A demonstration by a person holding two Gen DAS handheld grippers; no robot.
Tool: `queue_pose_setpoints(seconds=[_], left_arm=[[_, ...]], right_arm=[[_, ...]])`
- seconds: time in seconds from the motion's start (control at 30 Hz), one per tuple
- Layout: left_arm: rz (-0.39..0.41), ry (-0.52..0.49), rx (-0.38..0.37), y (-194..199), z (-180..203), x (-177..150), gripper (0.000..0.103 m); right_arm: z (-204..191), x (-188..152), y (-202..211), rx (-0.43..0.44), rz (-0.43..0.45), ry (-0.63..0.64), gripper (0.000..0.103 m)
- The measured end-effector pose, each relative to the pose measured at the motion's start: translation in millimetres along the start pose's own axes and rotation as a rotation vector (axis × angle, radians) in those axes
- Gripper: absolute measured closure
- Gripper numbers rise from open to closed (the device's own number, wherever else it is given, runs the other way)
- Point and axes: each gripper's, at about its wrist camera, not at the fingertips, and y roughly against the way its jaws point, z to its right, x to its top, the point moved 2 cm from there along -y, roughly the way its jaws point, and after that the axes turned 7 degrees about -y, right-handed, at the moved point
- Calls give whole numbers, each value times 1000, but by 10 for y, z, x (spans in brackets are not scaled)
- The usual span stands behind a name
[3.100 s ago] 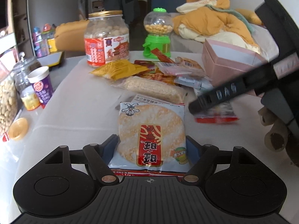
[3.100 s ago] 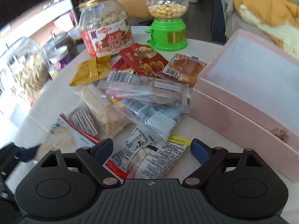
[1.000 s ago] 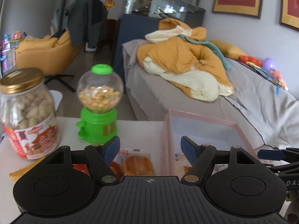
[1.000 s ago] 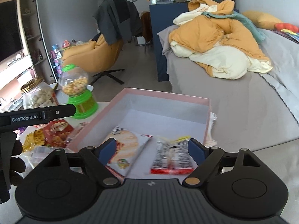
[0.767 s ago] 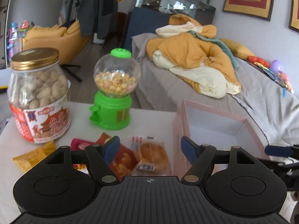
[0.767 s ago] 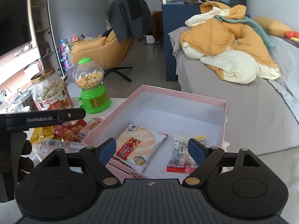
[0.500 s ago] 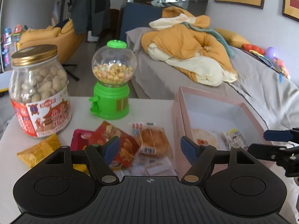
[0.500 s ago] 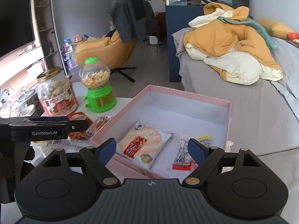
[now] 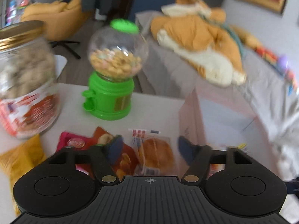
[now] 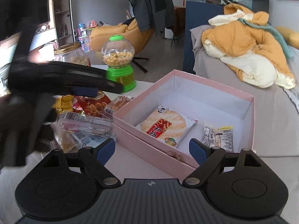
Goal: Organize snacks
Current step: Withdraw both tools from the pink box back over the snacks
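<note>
Two snack packets [image 10: 164, 126] lie in pink box [image 10: 186, 82], left gripper [image 9: 149, 147] closing above bread packet [image 9: 156, 154] (not gripping), right gripper [image 10: 152, 149] opening, empty.

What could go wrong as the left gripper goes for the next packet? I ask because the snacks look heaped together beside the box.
The left gripper is closing over the bun packet, which overlaps the red packet; it may pinch both. The pink box wall stands close beside it, so a finger could nudge it.

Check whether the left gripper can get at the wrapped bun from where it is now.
Probably yes: the left gripper, closing, frames the wrapped bun, which lies on top of the pile with nothing over it; the pink box stands clear alongside.
</note>
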Motion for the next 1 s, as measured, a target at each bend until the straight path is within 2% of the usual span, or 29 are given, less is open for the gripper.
queue_pose_setpoints(seconds=[0.03, 0.07, 0.13, 0.3, 0.4, 0.43, 0.6, 0.73, 0.87, 1.0], left_arm=[[-21, -32, 5, -84, 28, 11, 53], [-34, -69, 10, -144, 54, 17, 58], [-38, -148, 25, -202, 98, 3, 55], [-38, -232, -4, -71, 118, -119, 55], [-41, -290, 23, 124, 140, -254, 60], [-40, -302, 33, 177, 152, -297, 66], [-63, -253, -39, 363, 76, -447, 69], [-55, -188, -64, 470, -17, -483, 69], [-34, -220, -85, 586, 27, -491, 69], [-35, -284, -149, 656, 124, -493, 69]], right_arm=[[-8, -8, 32, 2, 8, 4, 16], [-11, -18, 69, 6, 16, 7, 16], [-8, -61, 136, 22, 25, 12, 16], [-12, -223, 122, 61, -24, 26, 16], [-8, -285, 13, 40, -69, 9, 16], [-5, -298, -2, 47, -77, -1, 16], [-70, -280, -56, 79, -91, -12, 16], [-152, -277, -112, 88, -102, 8, 16], [-171, -310, -161, 85, -122, 14, 16], [-127, -319, -168, 85, -134, -4, 16]])
